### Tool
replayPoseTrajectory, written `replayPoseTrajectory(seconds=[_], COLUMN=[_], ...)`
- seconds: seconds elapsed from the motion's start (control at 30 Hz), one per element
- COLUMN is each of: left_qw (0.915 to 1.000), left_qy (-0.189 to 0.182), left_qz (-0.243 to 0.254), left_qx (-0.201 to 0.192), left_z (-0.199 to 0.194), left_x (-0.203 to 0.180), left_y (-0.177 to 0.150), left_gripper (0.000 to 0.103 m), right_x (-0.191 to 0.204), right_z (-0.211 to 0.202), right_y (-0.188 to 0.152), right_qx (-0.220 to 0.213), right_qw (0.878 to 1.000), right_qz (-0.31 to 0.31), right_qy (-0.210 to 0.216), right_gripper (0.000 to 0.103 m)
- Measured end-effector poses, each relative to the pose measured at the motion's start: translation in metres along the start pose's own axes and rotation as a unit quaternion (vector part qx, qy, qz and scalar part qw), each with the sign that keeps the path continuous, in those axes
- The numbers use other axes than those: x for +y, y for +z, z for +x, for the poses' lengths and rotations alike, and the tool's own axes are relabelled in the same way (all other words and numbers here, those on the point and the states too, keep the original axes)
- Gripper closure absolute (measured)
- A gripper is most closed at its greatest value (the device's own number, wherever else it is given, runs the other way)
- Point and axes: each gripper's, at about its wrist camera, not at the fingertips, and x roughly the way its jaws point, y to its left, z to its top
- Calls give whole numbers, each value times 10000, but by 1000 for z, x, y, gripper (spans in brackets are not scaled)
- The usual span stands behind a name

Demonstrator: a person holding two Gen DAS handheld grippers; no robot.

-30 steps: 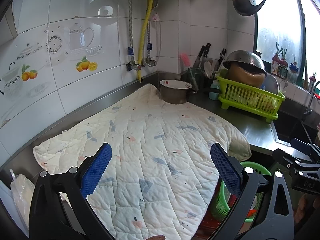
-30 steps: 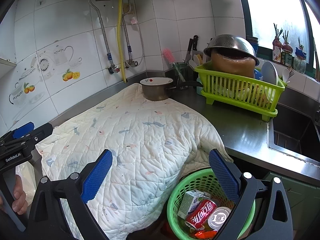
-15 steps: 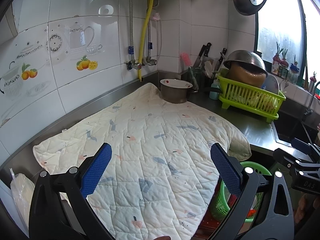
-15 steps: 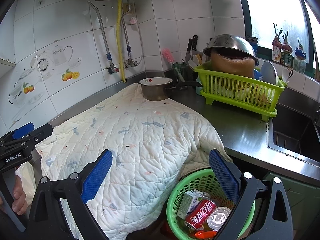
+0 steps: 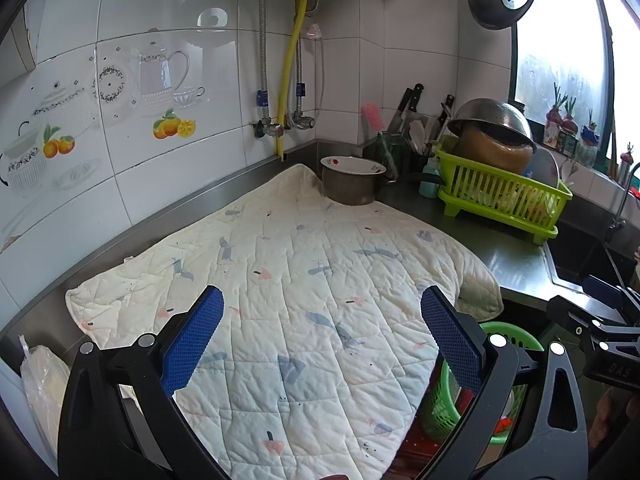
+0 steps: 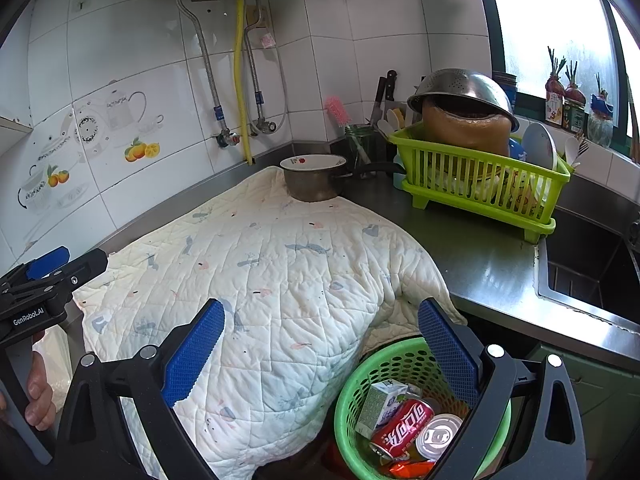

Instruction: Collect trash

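A round green trash basket (image 6: 352, 376) stands on the floor below the counter edge, also partly seen in the left wrist view (image 5: 444, 404). It holds a red soda can (image 6: 400, 426), a silver can (image 6: 438, 436), a small white carton (image 6: 380, 402) and a red wrapper (image 6: 404, 468). My left gripper (image 5: 322, 338) is open and empty over a white quilted cloth (image 5: 304, 292) spread on the counter. My right gripper (image 6: 320, 346) is open and empty above the cloth's (image 6: 280, 280) front edge and the basket.
A steel pot (image 6: 314, 180) sits at the cloth's far corner. A green dish rack (image 6: 480, 176) with a steel colander stands on the steel counter (image 6: 480, 256), a sink (image 6: 592, 272) to the right. A white plastic bag (image 5: 40, 380) lies at the left.
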Motion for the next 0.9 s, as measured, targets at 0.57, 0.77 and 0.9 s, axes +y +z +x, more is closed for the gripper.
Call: replayPoseTrajectory(seconds=[0.57, 0.77, 0.9], left_qw=[10000, 10000, 10000], left_qy=[9, -13, -24], left_qz=[31, 50, 52], left_qx=[7, -2, -31], left_z=[-1, -2, -4], left_x=[-2, -2, -3], left_y=[-3, -1, 1], left_gripper=[5, 5, 5], right_x=[0, 0, 1], right_z=[0, -2, -4], right_y=[0, 2, 3], right_qx=[-8, -45, -95], right_qw=[10000, 10000, 9998], right_qz=[-20, -19, -51], right_qy=[-14, -81, -152], right_gripper=[9, 9, 9])
